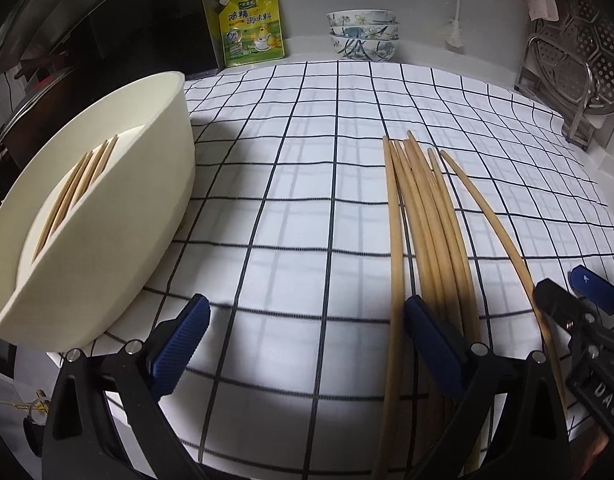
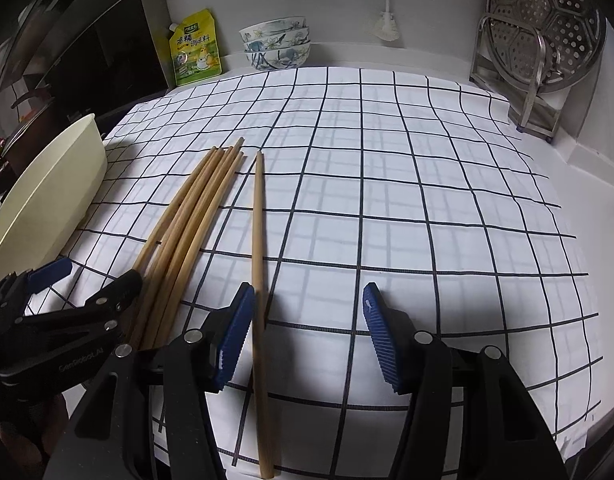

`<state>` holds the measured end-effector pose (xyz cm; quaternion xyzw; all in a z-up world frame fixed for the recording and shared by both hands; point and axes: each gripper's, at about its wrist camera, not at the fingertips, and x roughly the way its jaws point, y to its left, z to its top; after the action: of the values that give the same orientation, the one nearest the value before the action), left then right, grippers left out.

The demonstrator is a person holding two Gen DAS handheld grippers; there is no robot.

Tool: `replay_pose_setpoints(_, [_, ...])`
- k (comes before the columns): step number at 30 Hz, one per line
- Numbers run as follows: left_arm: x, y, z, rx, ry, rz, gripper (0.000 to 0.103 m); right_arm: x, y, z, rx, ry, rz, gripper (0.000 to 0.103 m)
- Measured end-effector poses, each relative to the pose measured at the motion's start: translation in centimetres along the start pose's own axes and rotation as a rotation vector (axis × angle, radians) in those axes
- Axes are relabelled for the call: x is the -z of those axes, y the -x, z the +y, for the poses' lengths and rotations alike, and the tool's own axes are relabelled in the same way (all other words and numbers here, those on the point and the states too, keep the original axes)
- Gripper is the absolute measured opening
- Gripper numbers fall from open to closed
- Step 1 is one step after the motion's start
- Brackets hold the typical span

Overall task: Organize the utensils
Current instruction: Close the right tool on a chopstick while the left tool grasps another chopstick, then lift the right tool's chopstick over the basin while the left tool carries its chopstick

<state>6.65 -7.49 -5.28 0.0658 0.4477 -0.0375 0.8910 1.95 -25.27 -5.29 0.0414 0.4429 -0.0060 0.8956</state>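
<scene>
Left wrist view: your left hand-held gripper [image 1: 307, 344] is spread wide and holds nothing. Loose chopsticks [image 1: 423, 216] lie at 1 o'clock, waiting. The cream holder [image 1: 163, 184] at 10 o'clock keeps sorted ones.

Right wrist view: your right hand-held gripper [image 2: 307, 336] is spread, with a single chopstick [image 2: 259, 240] beside its left pad, not pinched.

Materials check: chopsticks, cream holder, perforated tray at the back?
Chopsticks: likely bamboo or wood, matte tan, unvarnished look. Cream holder: probably plastic, smooth uniform satin walls. Perforated tray: metal, likely stainless steel, bright reflective sheen and punched holes.
</scene>
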Motion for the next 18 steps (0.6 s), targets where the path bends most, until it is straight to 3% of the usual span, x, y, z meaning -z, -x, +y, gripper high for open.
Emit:
replay_pose_setpoints(6, [-0.4, 0.0, -0.8, 0.05, -0.017, -0.005, 0.06, 0.4, -0.5, 1.4, 0.037, 0.066, 0.0, 0.054])
replay_pose_setpoints(8, [-0.4, 0.2, -1.2, 0.077, -0.024, -0.009, 0.044, 0.5, -0.5, 1.8, 0.038, 0.084, -0.006, 0.043])
replay_pose_setpoints(10, [-0.2, 0.3, -1.7, 0.086, -0.04, -0.017, 0.029, 0.4, -0.4, 2.3, 0.034, 0.103, -0.011, 0.018])
replay_pose_setpoints(11, [-0.2, 0.4, -1.9, 0.094, -0.048, -0.019, 0.018, 0.4, -0.4, 2.5, 0.034, 0.118, -0.013, 0.014])
replay_pose_setpoints(12, [-0.2, 0.5, -2.1, 0.103, -0.053, -0.019, 0.013, 0.5, -0.4, 2.8, 0.035, 0.131, -0.014, 0.007])
replay_pose_setpoints(13, [-0.1, 0.5, -2.2, 0.109, -0.058, -0.018, 0.008, 0.5, -0.4, 3.0, 0.036, 0.14, -0.014, 0.007])
replay_pose_setpoints(18, [0.1, 0.7, -1.7, 0.135, -0.043, -0.008, 0.007, 0.3, -0.3, 1.9, -0.024, 0.085, -0.012, 0.006])
